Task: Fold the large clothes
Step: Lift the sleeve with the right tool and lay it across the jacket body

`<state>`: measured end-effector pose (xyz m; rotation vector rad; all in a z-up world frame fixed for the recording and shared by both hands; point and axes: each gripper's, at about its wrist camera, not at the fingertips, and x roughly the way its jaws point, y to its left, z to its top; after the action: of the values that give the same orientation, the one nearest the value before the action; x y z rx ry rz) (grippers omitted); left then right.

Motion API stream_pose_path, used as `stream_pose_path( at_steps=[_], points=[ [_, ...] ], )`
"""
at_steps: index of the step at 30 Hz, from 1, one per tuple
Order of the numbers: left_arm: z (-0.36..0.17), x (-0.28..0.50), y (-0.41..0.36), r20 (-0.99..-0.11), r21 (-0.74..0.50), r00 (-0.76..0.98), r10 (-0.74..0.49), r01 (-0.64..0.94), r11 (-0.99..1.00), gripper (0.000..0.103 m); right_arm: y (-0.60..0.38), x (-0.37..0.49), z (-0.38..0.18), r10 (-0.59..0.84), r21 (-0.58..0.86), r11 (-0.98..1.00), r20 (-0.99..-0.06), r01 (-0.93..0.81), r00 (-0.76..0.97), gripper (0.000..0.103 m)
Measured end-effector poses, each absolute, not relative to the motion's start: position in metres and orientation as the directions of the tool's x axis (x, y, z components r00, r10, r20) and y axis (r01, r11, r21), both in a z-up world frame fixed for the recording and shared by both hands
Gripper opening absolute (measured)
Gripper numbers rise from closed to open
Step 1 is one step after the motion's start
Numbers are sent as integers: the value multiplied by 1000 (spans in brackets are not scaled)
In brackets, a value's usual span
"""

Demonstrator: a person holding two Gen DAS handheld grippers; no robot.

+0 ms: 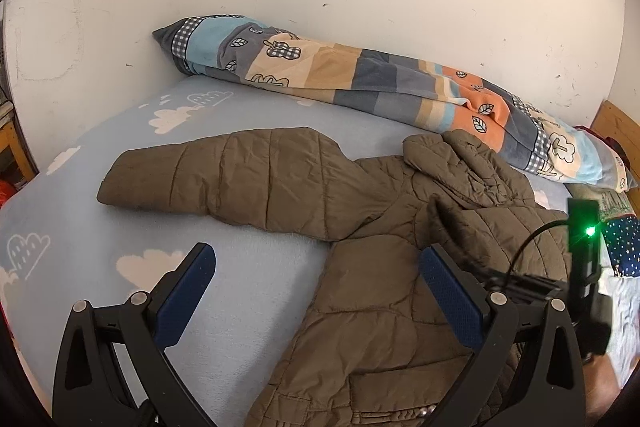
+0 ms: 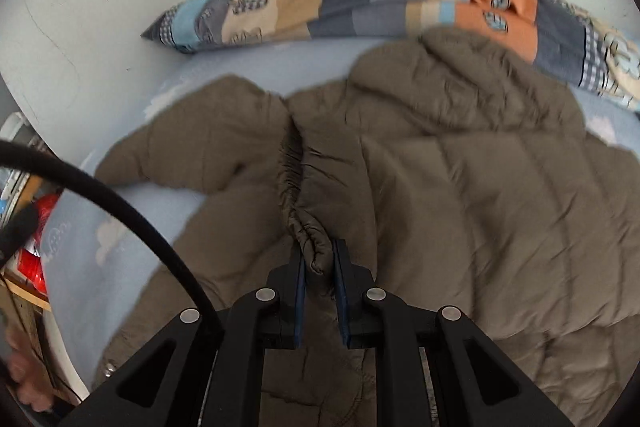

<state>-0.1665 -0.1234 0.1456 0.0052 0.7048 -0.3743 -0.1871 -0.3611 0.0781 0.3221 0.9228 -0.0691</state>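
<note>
A brown quilted puffer jacket (image 1: pixel 360 235) lies on the bed with one sleeve (image 1: pixel 208 179) stretched out to the left and its hood toward the rolled quilt. My left gripper (image 1: pixel 316 267) is open and empty, hovering over the jacket's left edge and the sheet. In the right wrist view the jacket (image 2: pixel 460 195) fills the middle. My right gripper (image 2: pixel 320 255) is shut on a gathered elastic cuff (image 2: pixel 308 227) of the jacket's other sleeve, which is folded over the body. The right gripper's body shows in the left wrist view at the right edge.
The bed has a light blue sheet with white clouds (image 1: pixel 120 227). A rolled patchwork quilt (image 1: pixel 360 75) lies along the white wall. A wooden headboard (image 1: pixel 616 123) and a starry pillow (image 1: pixel 620 243) are at right. Shelves with red items (image 2: pixel 32 259) stand left of the bed.
</note>
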Motion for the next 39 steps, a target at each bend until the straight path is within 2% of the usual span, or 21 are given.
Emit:
stream_pose_path(
  at_steps=[4,6,8,11,16,20,22,24,25,27,29,32,36,39],
  points=[
    [144,-169,-129,-638,-104,695,-332,349,931,103,-357,-184,65,77,234,953,-802,194,592,24],
    [143,-169,-131,-639,-108,692,-334,350,931,103,-355,-186,66,117,265,949,-801,171,588,32],
    [144,-168,-132,-641,-115,690,-337,348,930,103,-355,-192,79,176,316,939,-785,139,594,48],
    [143,-168,-136,-642,-126,684,-346,350,928,103,-375,-210,109,191,376,916,-715,139,673,60],
    [142,-172,-146,-645,-116,677,-353,371,921,103,-460,-246,131,111,485,822,-650,298,752,60],
    [139,-171,-153,-655,-127,661,-365,381,916,103,-538,-278,95,82,576,670,-685,468,724,60],
    [137,-170,-159,-658,-129,656,-371,388,913,103,-567,-295,75,49,568,607,-724,556,688,61],
    [134,-168,-168,-662,-131,645,-381,402,906,103,-595,-314,54,37,579,531,-746,619,665,55],
    [131,-165,-178,-675,-138,618,-403,431,892,103,-603,-320,50,19,564,509,-763,650,647,48],
    [126,-161,-192,-697,-138,581,-421,467,873,103,-618,-338,58,-44,562,461,-758,687,651,47],
    [115,-150,-207,-734,-226,464,-496,522,822,103,-626,-352,71,-62,602,421,-727,678,684,52],
    [97,-130,-218,-755,-381,324,-570,490,784,103,-629,-375,85,-73,640,376,-700,670,711,59],
    [73,-108,-227,-778,-459,226,-587,434,775,103,-622,-403,84,-41,665,320,-702,674,711,61],
    [57,-96,-232,-757,-539,168,-632,385,749,102,-621,-416,78,-23,674,292,-704,678,710,61]
  ],
)
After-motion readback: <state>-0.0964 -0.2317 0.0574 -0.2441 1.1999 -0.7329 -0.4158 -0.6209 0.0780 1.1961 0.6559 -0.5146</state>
